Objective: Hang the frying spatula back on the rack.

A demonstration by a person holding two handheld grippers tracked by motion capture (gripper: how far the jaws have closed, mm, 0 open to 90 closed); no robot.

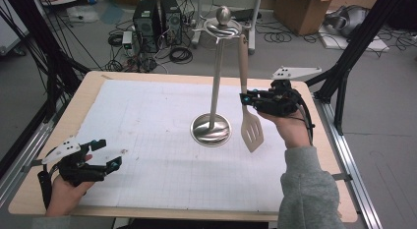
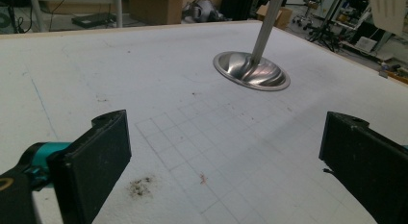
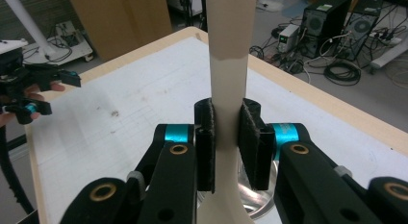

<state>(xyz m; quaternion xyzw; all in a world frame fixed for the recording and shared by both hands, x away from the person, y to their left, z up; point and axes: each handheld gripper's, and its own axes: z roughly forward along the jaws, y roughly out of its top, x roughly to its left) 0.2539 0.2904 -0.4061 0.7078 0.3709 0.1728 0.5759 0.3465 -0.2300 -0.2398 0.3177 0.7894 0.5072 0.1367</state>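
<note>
High view, table: a wooden table (image 1: 314, 99) covered by a white gridded mat (image 1: 162, 140), with a steel stand (image 1: 214, 86) upright near the middle on its round base.
High view, right side: the right gripper (image 1: 244, 100) is held above the mat just right of the stand, clamped on the neck of a pale slotted spatula (image 1: 251, 130); the handle rises to the ring at the stand's top, the blade hangs clear of the mat.
High view, left side: the left gripper (image 1: 109, 153) sits low at the near left corner, well apart from the stand, jaws spread.
Left gripper view: both black jaws stand wide apart with bare mat between them; a dark smudge (image 2: 140, 185) lies near the left jaw, and the stand's base (image 2: 251, 71) sits farther off.
Right gripper view: the pads (image 3: 206, 137) press both sides of the spatula's handle (image 3: 229, 65); the other gripper (image 3: 36, 92) shows far off over the mat, computer towers (image 3: 327, 17) on the floor beyond.
</note>
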